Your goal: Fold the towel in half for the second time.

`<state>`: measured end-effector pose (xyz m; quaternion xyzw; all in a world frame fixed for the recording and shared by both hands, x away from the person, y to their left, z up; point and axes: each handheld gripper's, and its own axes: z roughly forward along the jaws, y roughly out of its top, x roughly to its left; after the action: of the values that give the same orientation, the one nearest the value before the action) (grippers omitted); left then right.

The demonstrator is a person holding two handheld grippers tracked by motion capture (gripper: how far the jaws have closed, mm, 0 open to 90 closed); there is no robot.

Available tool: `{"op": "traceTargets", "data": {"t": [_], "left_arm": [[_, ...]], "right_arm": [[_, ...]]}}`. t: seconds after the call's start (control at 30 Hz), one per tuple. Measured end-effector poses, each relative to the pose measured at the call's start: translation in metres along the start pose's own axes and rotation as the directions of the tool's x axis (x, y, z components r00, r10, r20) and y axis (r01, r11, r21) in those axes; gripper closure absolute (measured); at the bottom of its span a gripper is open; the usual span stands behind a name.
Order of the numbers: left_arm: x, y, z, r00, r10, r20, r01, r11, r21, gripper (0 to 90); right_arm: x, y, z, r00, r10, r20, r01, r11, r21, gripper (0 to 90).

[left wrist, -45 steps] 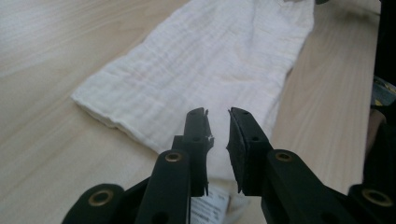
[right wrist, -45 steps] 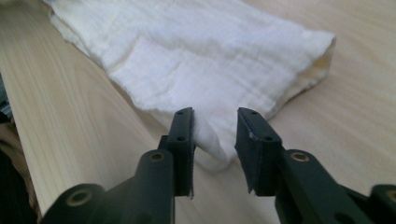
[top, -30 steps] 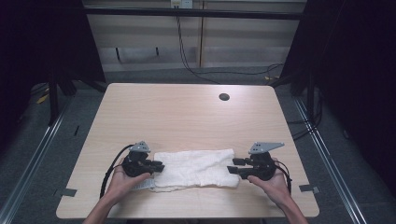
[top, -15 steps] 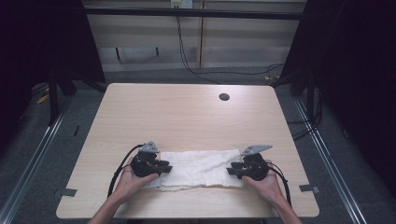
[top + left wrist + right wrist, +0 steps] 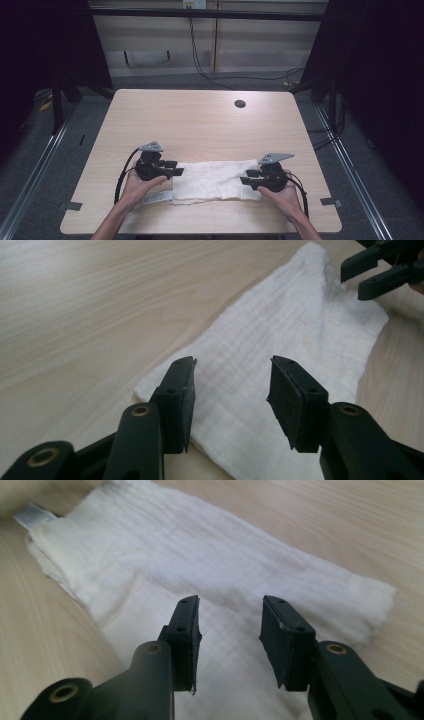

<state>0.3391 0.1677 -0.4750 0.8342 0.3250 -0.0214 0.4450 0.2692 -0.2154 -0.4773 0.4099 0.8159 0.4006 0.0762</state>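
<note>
A folded white cloth (image 5: 215,180) lies flat as a strip near the table's front edge. My left gripper (image 5: 179,169) hovers at its left end. Its jaws have just been opening and stand apart over the cloth's corner (image 5: 280,325), pads off the fabric. The left gripper (image 5: 232,370) holds nothing. My right gripper (image 5: 244,181) sits at the cloth's right end. Its jaws have just been opening too, and the right gripper (image 5: 230,607) is open above the cloth (image 5: 200,560), not pressing on it. The right gripper (image 5: 357,275) shows at the cloth's far end.
The light wooden table (image 5: 200,125) has a round cable hole (image 5: 240,104) at the back right. A small label (image 5: 157,198) sticks out at the cloth's front left corner. Dark floor and metal rails surround the table.
The left gripper's jaws stand wider than before. Both hands have drawn slightly inward along the cloth, and the cloth lies flatter and smoother than a second ago.
</note>
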Motion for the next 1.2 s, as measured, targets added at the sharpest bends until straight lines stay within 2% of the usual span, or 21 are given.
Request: {"op": "traceTargets", "data": {"t": [0.1, 0.2, 0.33, 0.5, 0.6, 0.73, 0.83, 0.97, 1.0, 1.1, 1.2], "left_arm": [[0.001, 0.004, 0.0, 0.9998, 0.0, 0.02, 0.0, 1.0, -0.002, 52.8], [-0.001, 0.004, 0.002, 0.9997, -0.015, 0.02, 0.015, 0.9999, 0.004, 58.2], [-0.005, 0.004, 0.004, 0.9997, -0.004, 0.026, 0.003, 0.9998, 0.019, 58.7], [-0.005, 0.009, 0.0, 0.9997, -0.002, 0.026, 0.002, 1.0, -0.004, 57.2], [-0.006, 0.011, 0.003, 0.9995, 0.013, 0.03, -0.013, 0.9999, 0.006, 56.6], [-0.01, 0.019, 0.015, 0.9982, 0.04, 0.044, -0.042, 0.9987, 0.03, 55.5], [-0.017, 0.025, 0.022, 0.9973, 0.052, 0.051, -0.053, 0.9982, 0.027, 56.6], [-0.029, 0.025, 0.03, 0.9935, 0.09, 0.07, -0.094, 0.9939, 0.059, 58.5], [-0.03, 0.024, 0.031, 0.9935, 0.088, 0.072, -0.092, 0.994, 0.059, 59.3], [-0.025, 0.024, 0.032, 0.9939, 0.089, 0.066, -0.093, 0.9938, 0.06, 64.0], [-0.011, 0.024, 0.028, 0.9967, 0.064, 0.05, -0.067, 0.9968, 0.044, 68.8]], "right_arm": [[0.006, 0.005, 0.003, 0.9992, -0.001, -0.041, 0.001, 1.0, -0.012, 57.1], [0.012, 0.007, 0.006, 0.9976, -0.011, -0.068, 0.011, 1.0, -0.005, 56.6], [0.027, 0.015, 0.012, 0.9907, -0.058, -0.123, 0.057, 0.998, -0.012, 54.7], [0.043, 0.024, 0.025, 0.9824, -0.095, -0.161, 0.094, 0.995, -0.013, 54.4], [0.044, 0.026, 0.028, 0.9824, -0.097, -0.16, 0.096, 0.995, -0.015, 54.6], [0.039, 0.028, 0.025, 0.9854, -0.095, -0.142, 0.094, 0.995, -0.015, 56.3], [0.035, 0.025, 0.019, 0.9889, -0.089, -0.119, 0.088, 0.996, -0.015, 57.1], [0.025, 0.02, 0.012, 0.9923, -0.071, -0.101, 0.069, 0.997, -0.02, 58.1], [0.024, 0.019, 0.01, 0.9935, -0.066, -0.093, 0.065, 0.998, -0.023, 58.3], [0.03, 0.019, 0.01, 0.9915, -0.077, -0.105, 0.074, 0.997, -0.027, 59.2], [0.044, 0.023, 0.019, 0.9846, -0.111, -0.135, 0.11, 0.994, -0.017, 60.6]]}}
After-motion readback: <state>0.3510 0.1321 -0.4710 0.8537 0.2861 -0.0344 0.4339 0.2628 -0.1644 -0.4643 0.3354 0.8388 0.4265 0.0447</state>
